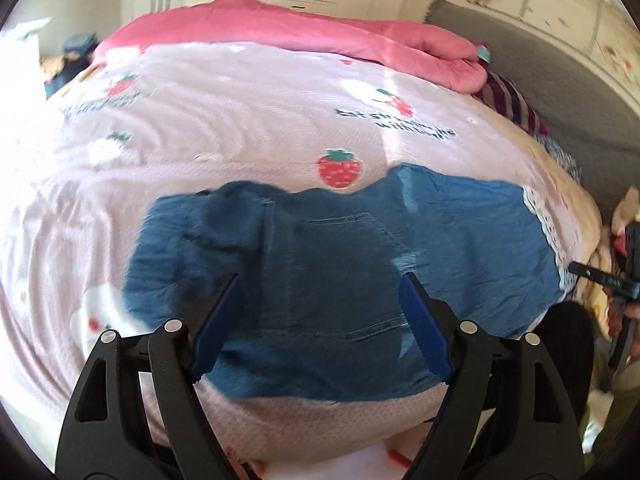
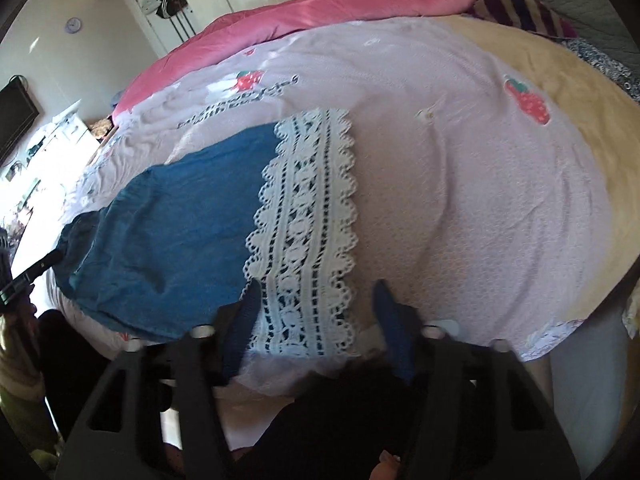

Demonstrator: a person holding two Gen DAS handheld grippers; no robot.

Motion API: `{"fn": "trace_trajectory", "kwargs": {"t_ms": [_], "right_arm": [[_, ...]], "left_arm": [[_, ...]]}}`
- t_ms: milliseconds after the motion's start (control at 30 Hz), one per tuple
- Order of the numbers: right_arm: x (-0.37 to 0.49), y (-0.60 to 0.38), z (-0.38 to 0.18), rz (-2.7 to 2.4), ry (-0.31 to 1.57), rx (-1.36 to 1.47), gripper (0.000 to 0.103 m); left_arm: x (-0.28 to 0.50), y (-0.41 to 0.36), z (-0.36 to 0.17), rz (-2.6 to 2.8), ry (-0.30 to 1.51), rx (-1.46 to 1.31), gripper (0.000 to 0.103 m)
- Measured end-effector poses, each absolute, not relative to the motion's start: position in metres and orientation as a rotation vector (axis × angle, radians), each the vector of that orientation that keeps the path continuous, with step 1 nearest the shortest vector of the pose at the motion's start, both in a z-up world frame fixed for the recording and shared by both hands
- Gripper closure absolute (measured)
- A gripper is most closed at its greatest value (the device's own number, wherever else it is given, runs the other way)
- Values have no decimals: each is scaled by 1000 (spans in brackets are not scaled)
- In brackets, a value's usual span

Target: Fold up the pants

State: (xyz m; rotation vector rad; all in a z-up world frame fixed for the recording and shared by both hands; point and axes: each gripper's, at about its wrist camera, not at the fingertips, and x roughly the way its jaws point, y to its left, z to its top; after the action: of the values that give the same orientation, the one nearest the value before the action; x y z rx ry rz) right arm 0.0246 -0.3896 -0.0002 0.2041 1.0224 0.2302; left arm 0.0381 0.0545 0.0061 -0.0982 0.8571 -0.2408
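Blue denim pants [image 1: 320,248] with a white lace hem [image 1: 548,228] lie flat across a pink strawberry-print bedsheet [image 1: 240,112], near the bed's front edge. My left gripper [image 1: 320,280] hovers over the darker middle of the pants, its jaws wide open and nothing between them. In the right wrist view the lace hem [image 2: 308,220] runs up from the right gripper [image 2: 316,288], with denim [image 2: 172,220] to its left. The right gripper's blue fingers stand apart above the lace, one on each side of the band, gripping nothing.
A rolled pink quilt [image 1: 280,28] lies along the far side of the bed. A striped pillow [image 1: 508,100] and a grey headboard [image 1: 560,80] are at the right. A beige blanket [image 2: 560,100] covers the bed's right part. White wardrobes stand behind.
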Motion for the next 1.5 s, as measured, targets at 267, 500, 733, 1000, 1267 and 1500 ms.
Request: {"fn": "trace_trajectory", "kwargs": {"t_ms": [267,500,733,1000,1267,1500], "right_arm": [[17,-400,-10,241,1024,202,96],[23,-402,-21,245,1046,242,90],[14,-411,-16,240,1018,294,64],[0,-410,8,244,953,282,44],[-6,-413,17,243,920,316,31],[-9,-413,8,273,939,381,27]], "left_arm": [[56,58,-30,-130,931,-30,46],[61,79,-38,-122,964,-118,60],[58,80,-34,-143,929,-133,59],[42,71,-9,-177,866,-155,33],[29,53,32,-230,790,-153,20],[47,-6,61,-354,759,-57,12]]}}
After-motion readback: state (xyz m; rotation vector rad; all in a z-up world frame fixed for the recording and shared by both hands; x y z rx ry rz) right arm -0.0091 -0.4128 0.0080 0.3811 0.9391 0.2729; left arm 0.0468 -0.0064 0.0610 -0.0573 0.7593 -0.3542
